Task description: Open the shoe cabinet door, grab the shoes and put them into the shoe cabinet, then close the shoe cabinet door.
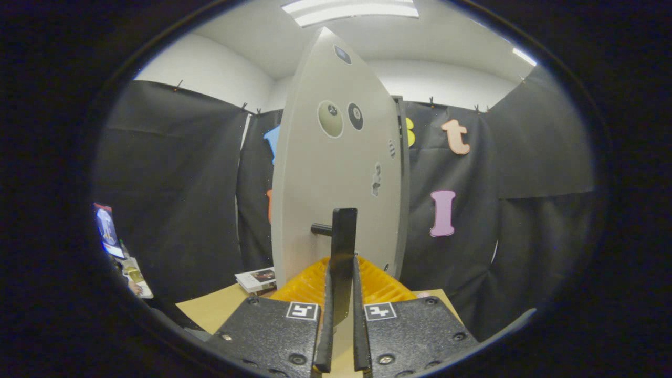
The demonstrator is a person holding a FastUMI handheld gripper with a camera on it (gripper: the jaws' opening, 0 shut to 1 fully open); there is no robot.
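Observation:
The grey shoe cabinet door (336,173) stands tall right in front of me, seen at a slant, with a few round stickers on its face. Its black upright bar handle (344,231) sticks out from the door on a short black peg (320,229). My gripper (341,270) is shut on this handle. The bar runs down between both fingers, and the ribbed pads (307,283) press on it from either side. The dark edge of the cabinet body (403,184) shows just right of the door.
A light wooden tabletop (210,310) lies below the fingers, with a thin booklet (257,279) on it left of the door. A small screen (106,228) and some clutter sit far to the left. Black cloth walls close in all around.

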